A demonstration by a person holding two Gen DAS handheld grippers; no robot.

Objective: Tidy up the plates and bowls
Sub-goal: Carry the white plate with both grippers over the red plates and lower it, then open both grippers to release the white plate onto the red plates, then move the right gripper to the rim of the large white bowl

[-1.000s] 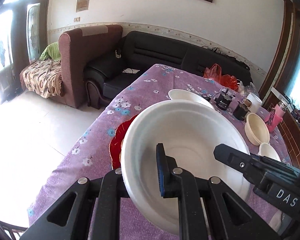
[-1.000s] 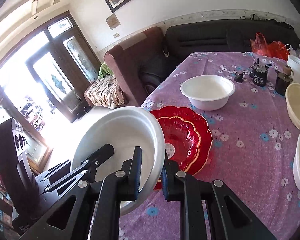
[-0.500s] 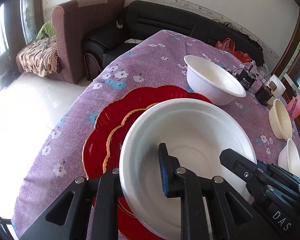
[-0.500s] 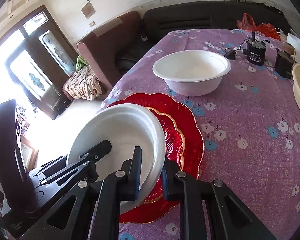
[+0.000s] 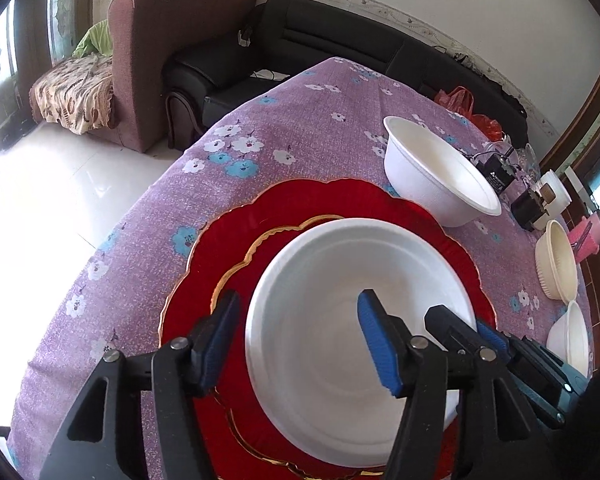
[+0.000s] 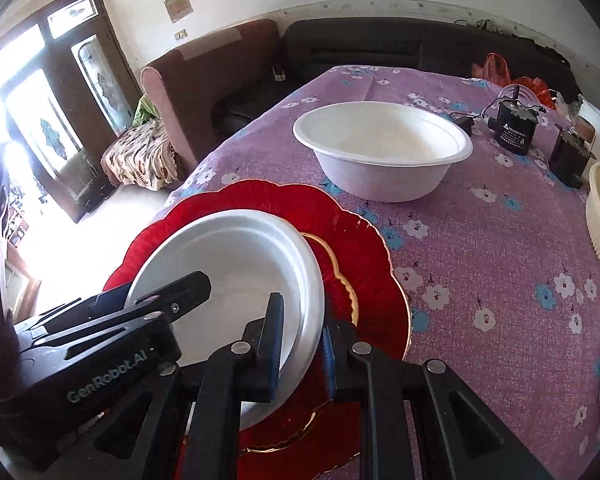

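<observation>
Plainly, the left gripper (image 5: 298, 338) is opening astride the white plate's (image 5: 340, 280) rim, while only the right view shows the right gripper (image 6: 302, 346) clamping it.

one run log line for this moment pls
step: white plate set on red plates | left gripper: fingers opening, astride plate rim | right gripper: shut on plate rim | white bowl: apart, behind

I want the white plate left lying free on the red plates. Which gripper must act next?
Right. The right gripper pinches the white plate's rim; the left gripper is opening, its pads clear of it. Red plates lie beneath.
</observation>
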